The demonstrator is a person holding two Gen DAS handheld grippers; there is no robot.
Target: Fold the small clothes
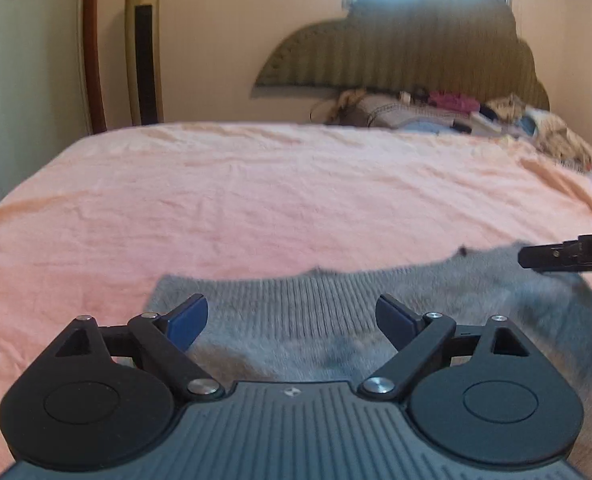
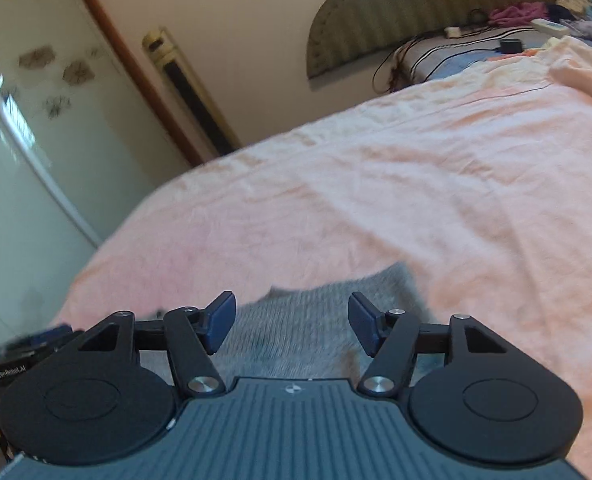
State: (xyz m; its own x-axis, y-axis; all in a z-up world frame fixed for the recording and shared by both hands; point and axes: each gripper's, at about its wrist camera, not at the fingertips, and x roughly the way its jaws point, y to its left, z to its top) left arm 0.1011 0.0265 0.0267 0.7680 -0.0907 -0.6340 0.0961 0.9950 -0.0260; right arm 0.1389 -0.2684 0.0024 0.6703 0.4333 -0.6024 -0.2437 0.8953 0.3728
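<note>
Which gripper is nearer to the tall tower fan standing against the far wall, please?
Left. The left gripper hangs open above the grey garment's ribbed edge, on the side toward the tower fan; the right gripper is open over the garment's far-side corner.

Grey sweater (image 1: 296, 320) ribbed fuzzy knit; pink bedsheet (image 1: 256, 200) creased matt cloth; hand-held gripper (image 1: 292, 318) matt black plastic.

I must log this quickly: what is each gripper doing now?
Left gripper: open, holding nothing, above the grey sweater.
Right gripper: open, holding nothing, above the same sweater.
</note>
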